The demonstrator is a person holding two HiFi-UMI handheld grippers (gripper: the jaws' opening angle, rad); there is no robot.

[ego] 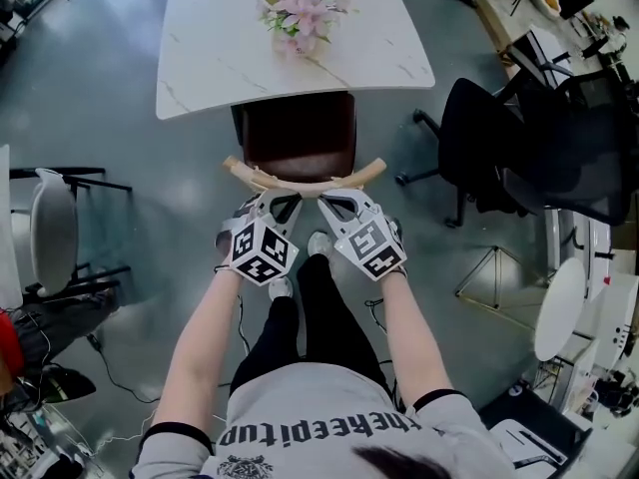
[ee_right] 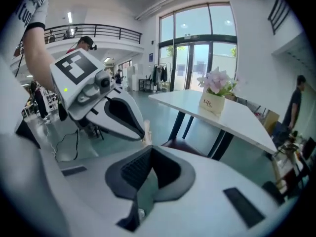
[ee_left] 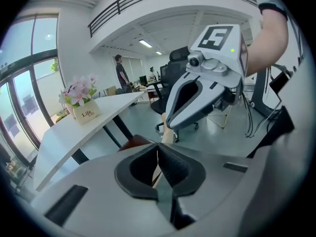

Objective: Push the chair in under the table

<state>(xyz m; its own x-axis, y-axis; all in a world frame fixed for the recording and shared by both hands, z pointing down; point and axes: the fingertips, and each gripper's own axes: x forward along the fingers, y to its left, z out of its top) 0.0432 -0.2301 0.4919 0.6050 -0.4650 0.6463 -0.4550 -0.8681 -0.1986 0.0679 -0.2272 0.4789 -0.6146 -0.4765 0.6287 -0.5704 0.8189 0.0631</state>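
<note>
The chair stands with its brown seat (ego: 300,133) partly under the near edge of the white marble table (ego: 220,58). Its curved wooden backrest (ego: 300,182) faces me. Both grippers hover side by side just on my side of that backrest, pointing down at it. My left gripper (ego: 268,196) (ee_left: 158,151) is shut, with only a sliver of backrest wood (ee_left: 168,135) showing beyond its tips. My right gripper (ego: 334,200) (ee_right: 147,151) is shut too, nothing between its pads. I cannot tell whether either one touches the wood. A pot of pink flowers (ego: 298,13) sits on the table.
A black office chair (ego: 519,148) stands close at the right, beside a thin metal stand (ego: 499,272). At the left is a white chair (ego: 55,228) with black legs. My legs and feet (ego: 300,297) are directly behind the chair. Cables lie on the grey floor.
</note>
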